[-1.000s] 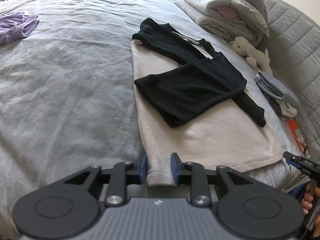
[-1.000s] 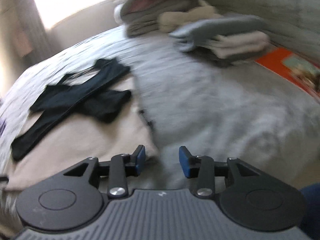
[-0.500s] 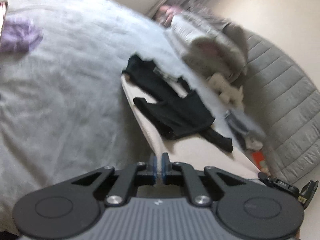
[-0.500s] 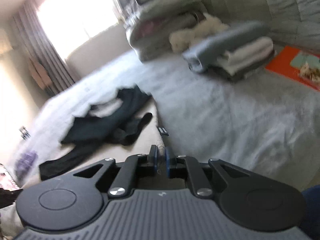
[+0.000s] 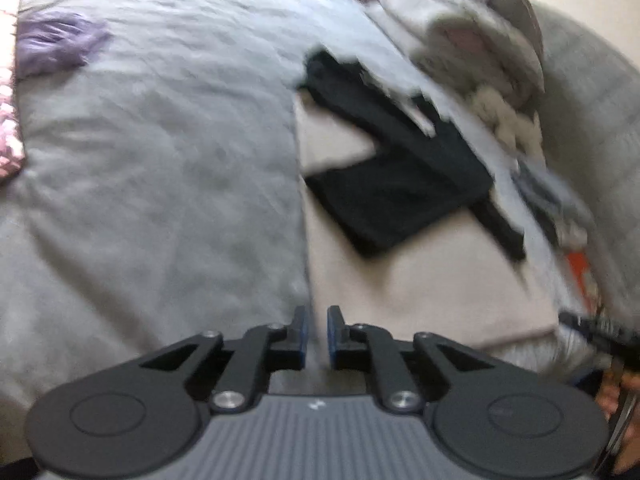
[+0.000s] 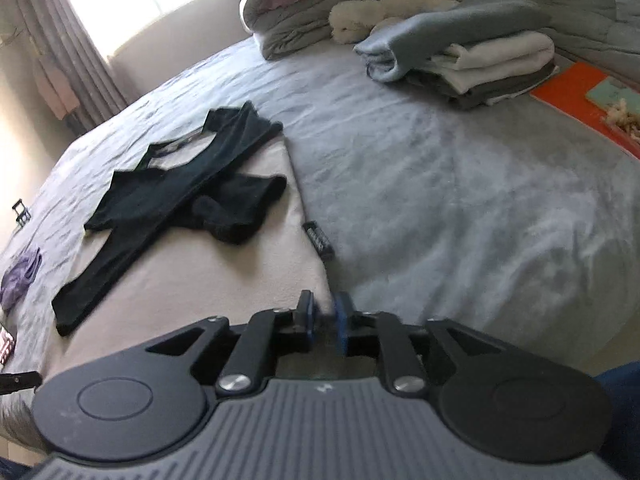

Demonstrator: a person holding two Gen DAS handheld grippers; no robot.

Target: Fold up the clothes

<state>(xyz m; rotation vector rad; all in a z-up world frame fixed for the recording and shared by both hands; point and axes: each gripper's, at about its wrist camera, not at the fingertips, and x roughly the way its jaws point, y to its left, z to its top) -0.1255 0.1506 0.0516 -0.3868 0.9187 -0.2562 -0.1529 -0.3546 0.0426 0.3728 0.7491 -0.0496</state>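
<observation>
A beige garment point(image 5: 420, 280) lies flat on the grey bed, with black sleeves and collar point(image 5: 392, 184) folded across it. In the right wrist view the beige body point(image 6: 224, 264) and black sleeves point(image 6: 188, 192) show too. My left gripper point(image 5: 316, 334) sits at the garment's near left corner, jaws slightly apart with the hem edge between them. My right gripper point(image 6: 323, 320) sits at the near right corner, jaws slightly apart over the hem. The left wrist view is blurred.
A grey bedspread point(image 6: 460, 184) covers the bed. A pile of folded clothes point(image 6: 460, 56), a white plush toy point(image 6: 384, 12), stacked bedding point(image 6: 312, 4) and an orange book point(image 6: 580, 96) lie near the headboard. A purple garment point(image 5: 56, 44) lies at the far left.
Both grippers closed on the hem corners half a second ago and lifted; now both jaws have parted slightly and the views have dropped back toward the bed.
</observation>
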